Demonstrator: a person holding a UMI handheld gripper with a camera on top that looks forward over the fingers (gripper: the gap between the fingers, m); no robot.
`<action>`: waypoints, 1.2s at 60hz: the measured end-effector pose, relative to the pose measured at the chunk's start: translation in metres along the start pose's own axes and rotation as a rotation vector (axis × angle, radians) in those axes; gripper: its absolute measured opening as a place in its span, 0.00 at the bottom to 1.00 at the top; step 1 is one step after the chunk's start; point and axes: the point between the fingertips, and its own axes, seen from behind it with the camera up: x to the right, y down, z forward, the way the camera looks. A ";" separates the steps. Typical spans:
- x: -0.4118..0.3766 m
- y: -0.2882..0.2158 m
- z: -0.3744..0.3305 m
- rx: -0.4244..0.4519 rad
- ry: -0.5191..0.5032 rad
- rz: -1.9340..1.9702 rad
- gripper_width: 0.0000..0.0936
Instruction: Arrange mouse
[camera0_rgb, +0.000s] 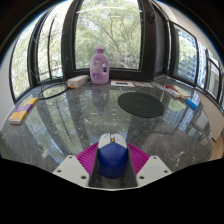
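— Held the mouse (112, 152)? Where?
— Pinched between both pads of the claw (112, 163), low over the glass desk (60, 125).
— Why so?
— Probably bound for the dark mat (139, 103) beyond, near the pink bottle (99, 65).

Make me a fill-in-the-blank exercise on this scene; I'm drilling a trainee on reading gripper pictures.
1. The mouse held between the tongs is white and ____.
2. The round dark mat lies ____ the tongs, on the glass table.
3. The tall bottle at the table's far edge is ____ in colour.
4. Behind the table, the windows show ____ outside.

Missing words: blue; beyond; pink; trees
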 end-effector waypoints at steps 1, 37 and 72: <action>0.000 0.000 0.000 -0.002 0.001 -0.001 0.50; 0.011 -0.348 -0.073 0.520 -0.250 0.031 0.37; 0.129 -0.142 0.188 -0.011 -0.044 0.014 0.50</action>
